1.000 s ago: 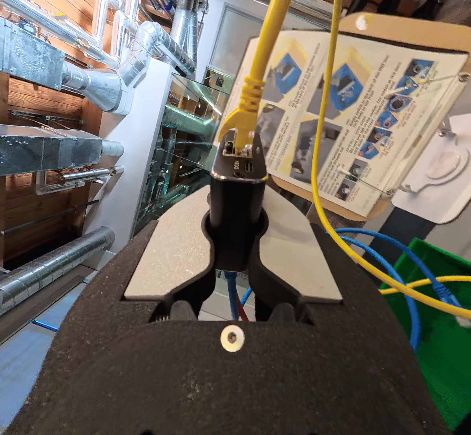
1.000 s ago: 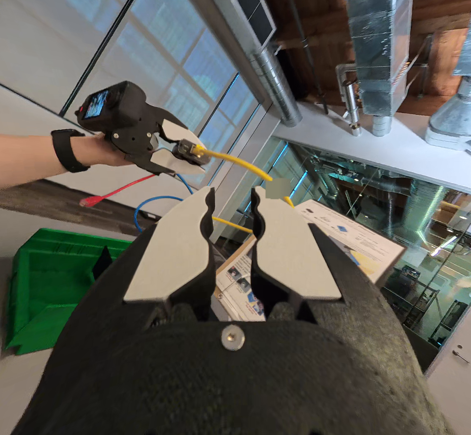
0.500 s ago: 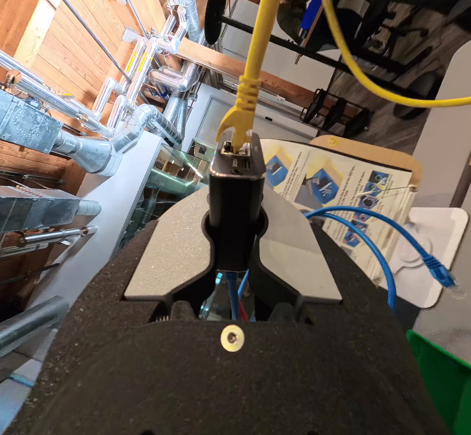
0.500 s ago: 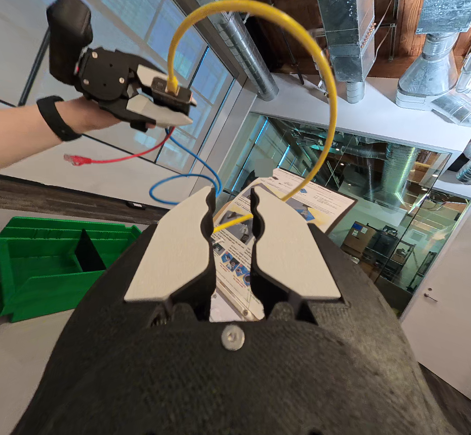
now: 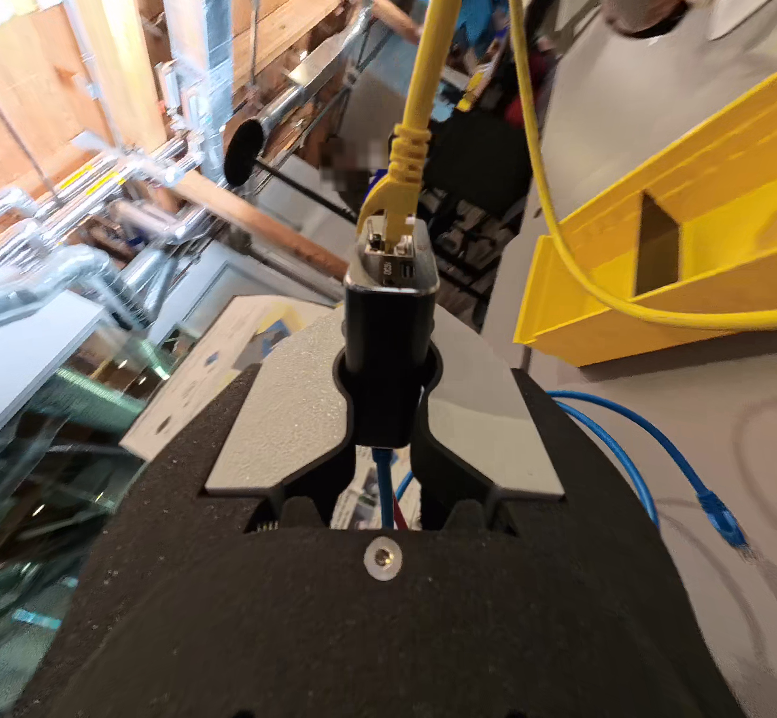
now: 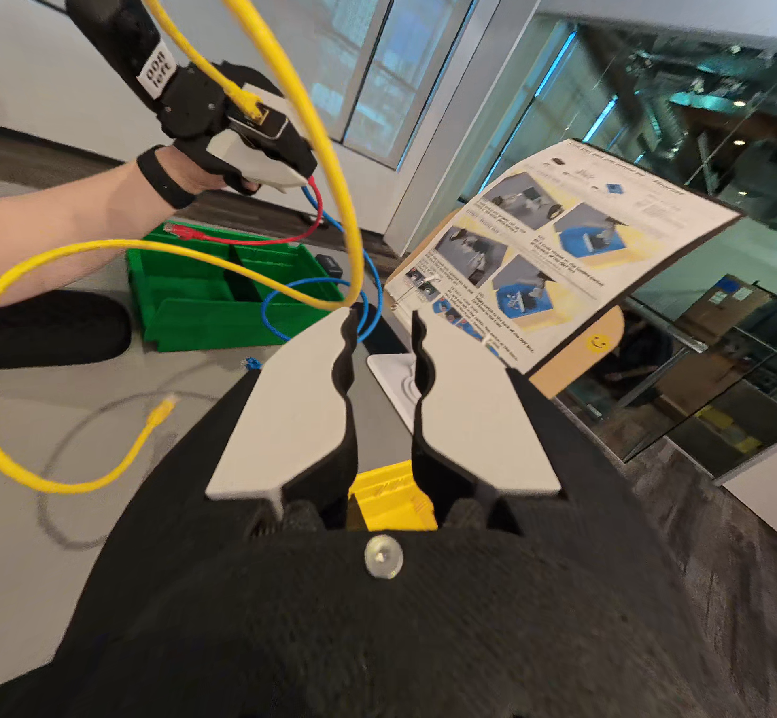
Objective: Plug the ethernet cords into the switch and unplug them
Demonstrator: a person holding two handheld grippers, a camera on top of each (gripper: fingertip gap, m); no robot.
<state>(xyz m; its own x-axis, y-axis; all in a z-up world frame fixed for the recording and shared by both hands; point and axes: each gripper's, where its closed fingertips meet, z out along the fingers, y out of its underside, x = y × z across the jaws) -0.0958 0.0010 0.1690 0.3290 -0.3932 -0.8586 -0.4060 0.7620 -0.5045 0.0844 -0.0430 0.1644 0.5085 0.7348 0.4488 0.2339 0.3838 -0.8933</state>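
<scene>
Glossy black plastic switch (image 5: 389,345), smooth yellow plastic bin (image 5: 656,277), matt grainy finger pads (image 5: 294,416).

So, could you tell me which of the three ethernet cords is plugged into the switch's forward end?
The yellow cord: its plug sits in the switch end beyond the left gripper. The blue cord and red cord leave the other end.

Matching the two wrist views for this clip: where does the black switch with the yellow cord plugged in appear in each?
Left wrist view: the switch stands centre frame, clamped between the left gripper fingers, yellow cord rising from its top.
Right wrist view: the switch sits upper left, held by the far gripper.
Shared landmark: the yellow cord's plug in the switch port.
</scene>
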